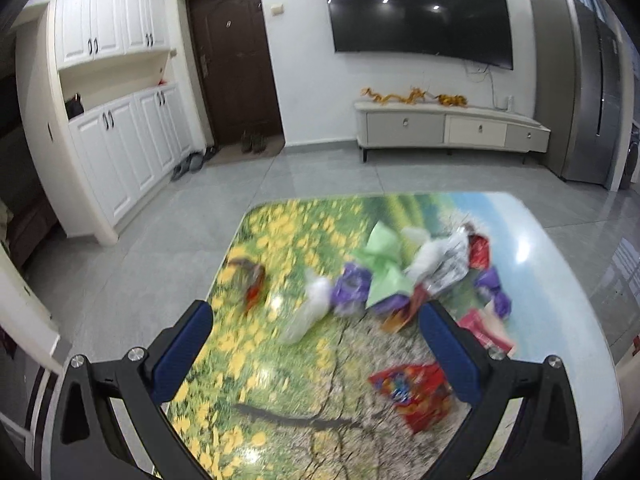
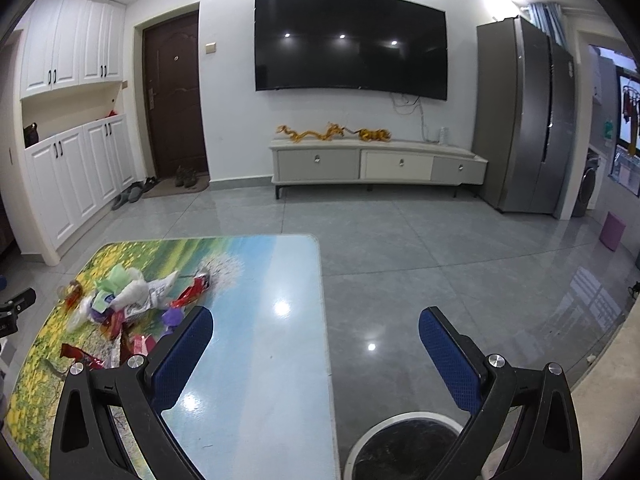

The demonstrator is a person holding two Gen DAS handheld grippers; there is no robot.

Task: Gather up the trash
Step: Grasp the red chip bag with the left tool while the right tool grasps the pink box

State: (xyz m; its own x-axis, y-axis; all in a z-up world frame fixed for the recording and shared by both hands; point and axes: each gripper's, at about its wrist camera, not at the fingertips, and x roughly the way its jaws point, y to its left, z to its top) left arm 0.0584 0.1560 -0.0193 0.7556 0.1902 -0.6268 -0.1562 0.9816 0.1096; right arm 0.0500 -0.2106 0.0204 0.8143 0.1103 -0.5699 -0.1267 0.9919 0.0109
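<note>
A low table point(image 1: 280, 380) printed with yellow flowers and a blue sky stands on a grey tiled floor point(image 2: 440, 264), facing a wall with a dark television point(image 2: 350, 42), a pale drawer cabinet point(image 2: 376, 164), a brown door point(image 2: 172, 96) and a steel refrigerator point(image 2: 524, 116). The trash lies heaped on the flowered half of the table: a crumpled green paper point(image 1: 382, 268), white tissue point(image 1: 428, 254), purple wrappers point(image 1: 352, 286), a clear plastic bag point(image 1: 308, 312), and, apart and nearer the camera, a red snack packet point(image 1: 416, 394); the left view is blurred, so finer detail is lost. A round bin point(image 2: 404, 448) with a white rim and dark inside sits on the floor just beside the table's right edge. The left gripper point(image 1: 316, 320) hangs above the table with its blue pads spread wide, grasping nothing, the heap showing between them. The right gripper point(image 2: 316, 326) is likewise spread wide and empty, one finger over the table's blue end, the other over the floor above the bin.
</note>
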